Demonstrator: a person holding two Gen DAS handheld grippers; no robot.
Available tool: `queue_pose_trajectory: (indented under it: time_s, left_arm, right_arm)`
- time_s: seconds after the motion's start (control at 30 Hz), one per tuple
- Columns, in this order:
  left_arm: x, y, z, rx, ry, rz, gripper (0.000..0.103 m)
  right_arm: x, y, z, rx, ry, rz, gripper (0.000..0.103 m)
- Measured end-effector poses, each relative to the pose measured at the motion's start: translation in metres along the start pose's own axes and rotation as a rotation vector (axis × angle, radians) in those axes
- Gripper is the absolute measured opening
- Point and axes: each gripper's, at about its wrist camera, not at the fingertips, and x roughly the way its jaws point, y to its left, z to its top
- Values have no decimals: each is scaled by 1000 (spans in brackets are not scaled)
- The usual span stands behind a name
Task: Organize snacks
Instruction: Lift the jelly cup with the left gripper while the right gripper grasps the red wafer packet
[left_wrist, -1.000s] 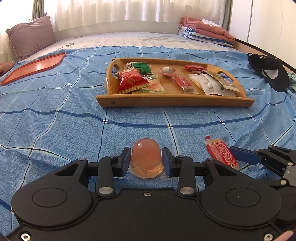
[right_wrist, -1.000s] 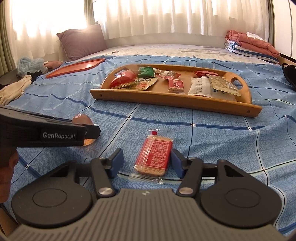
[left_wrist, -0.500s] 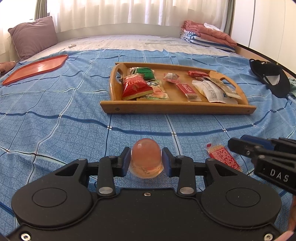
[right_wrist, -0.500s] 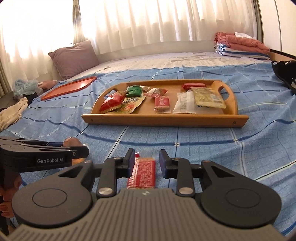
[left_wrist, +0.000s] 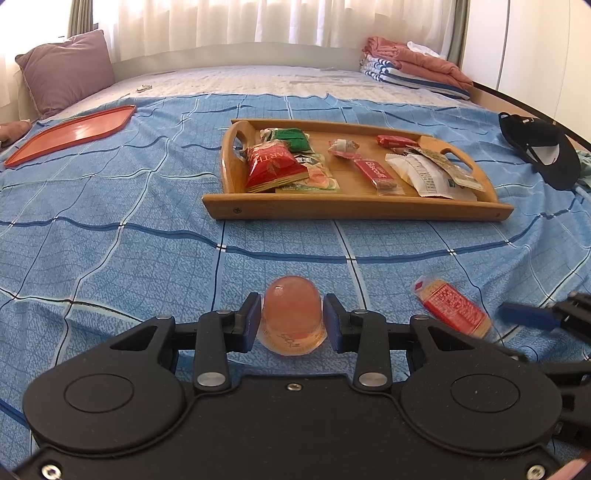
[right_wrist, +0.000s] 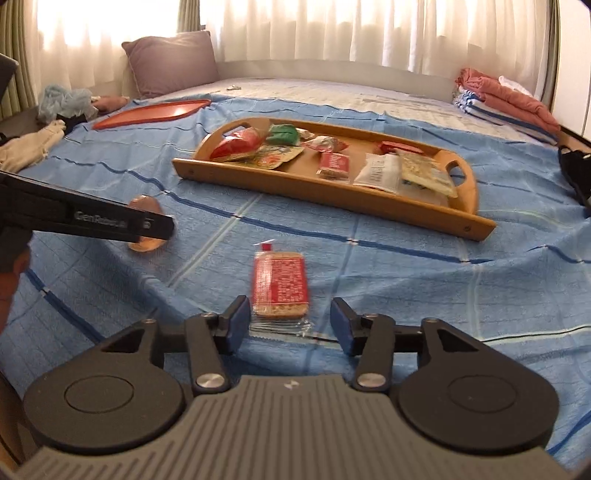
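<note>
My left gripper (left_wrist: 292, 325) is shut on a pink jelly cup (left_wrist: 291, 314), held just above the blue bedspread. A red biscuit packet (right_wrist: 279, 283) lies flat on the bedspread; my right gripper (right_wrist: 288, 324) is open, its jaws on either side of the packet's near end without touching it. The packet also shows in the left wrist view (left_wrist: 452, 306). The wooden tray (left_wrist: 354, 209) holds several snack packets farther back. The jelly cup shows in the right wrist view (right_wrist: 146, 225), partly behind the left gripper's finger.
An orange tray (left_wrist: 70, 133) lies at the far left. A black cap (left_wrist: 539, 151) lies at the right edge. Folded towels (left_wrist: 413, 70) and a purple pillow (left_wrist: 66, 70) sit at the back. Loose cloths (right_wrist: 33, 144) lie at the left.
My right gripper, which had closed in around the biscuit packet half a second ago, has opened wide and tilted. My left gripper still holds the jelly cup and has shifted slightly.
</note>
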Motion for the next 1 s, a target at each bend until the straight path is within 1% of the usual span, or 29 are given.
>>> queue_pose_trajectory:
  time_s: [0.1,0.17,0.23,0.27,0.33,0.37,0.4,0.47,0.57,0.73,0.8,0.87,0.9,0.97,1.0]
  left_arm:
    - [0,2,0,-8,0,3,35]
    - [1,3,1,-11,0,5,35]
    - [2,4,1,-14,2,4,35]
    - [2,4,1,-15,1,3,35]
    - [4,4,1,-17,0,3,35]
    - [4,3,2,-19,0,3,35]
    - [5,3,2,-22,0,2,35]
    - [5,3,3,-28,-1,2,35]
    - [5,5,3,-30,-6,5,35]
    - [1,9,4,-23,-22,17,35]
    - [0,10,4,-23,-26,18,34]
    - [0,11,4,-26,-29,17,34]
    - [0,12,5,-27,-30,16,34]
    - [1,12,6,-33,-31,11,34]
    - [1,13,6,-37,-29,7,33]
  right_arm:
    - [-1,-16,0,-5,12,-67,69]
    - [1,-30,-1,21,24,-140,70]
    - [2,-45,0,79,30,-246,72]
    - [1,-52,1,122,27,-266,72]
    - [-6,-58,1,205,-2,-216,78]
    - [-9,-56,1,229,-18,-199,86]
    - [-11,-51,1,230,-35,-182,88]
    - [-11,-37,2,213,-53,-153,89]
    - [0,-16,7,201,-55,-123,91]
    - [23,13,15,161,-48,-165,96]
    - [32,19,15,143,-19,-194,96]
    - [34,18,13,155,-18,-194,95]
    - [33,16,12,165,-24,-185,90]
    - [29,13,11,178,-34,-166,83]
    - [28,11,11,180,-35,-157,77]
